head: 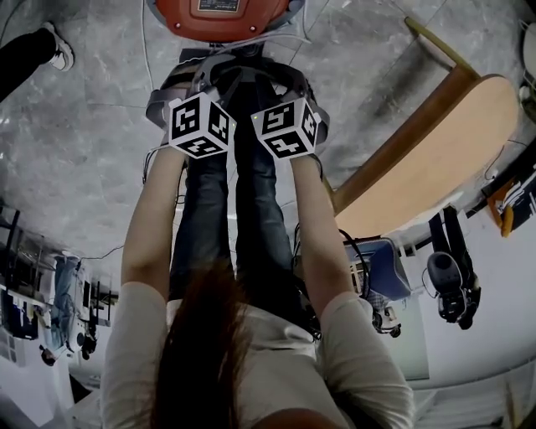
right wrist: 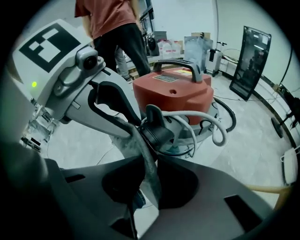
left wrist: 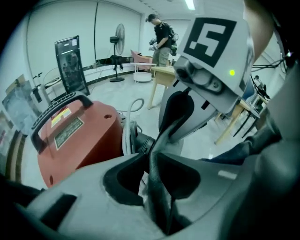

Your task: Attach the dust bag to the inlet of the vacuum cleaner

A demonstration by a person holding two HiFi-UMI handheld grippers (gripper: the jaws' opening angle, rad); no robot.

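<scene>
A red vacuum cleaner [head: 219,17] [left wrist: 79,136] [right wrist: 173,91] stands on the floor ahead of my legs. Its black inlet [right wrist: 157,129] [left wrist: 143,140] sticks out toward me, with a white hose [right wrist: 206,122] looped beside it. A strip of the grey dust bag [left wrist: 159,164] [right wrist: 147,168] runs taut from one gripper to the other just in front of the inlet. My left gripper [left wrist: 161,197] [head: 205,96] and my right gripper [right wrist: 145,197] [head: 280,96] sit side by side, angled down, each pinching the bag's edge. The rest of the bag is hidden.
A wooden table [head: 435,159] stands to my right. One person stands by a far table [left wrist: 161,37] near a fan [left wrist: 118,40]. Another person in an orange shirt [right wrist: 110,23] stands just behind the vacuum. A black panel [right wrist: 253,56] leans at the wall.
</scene>
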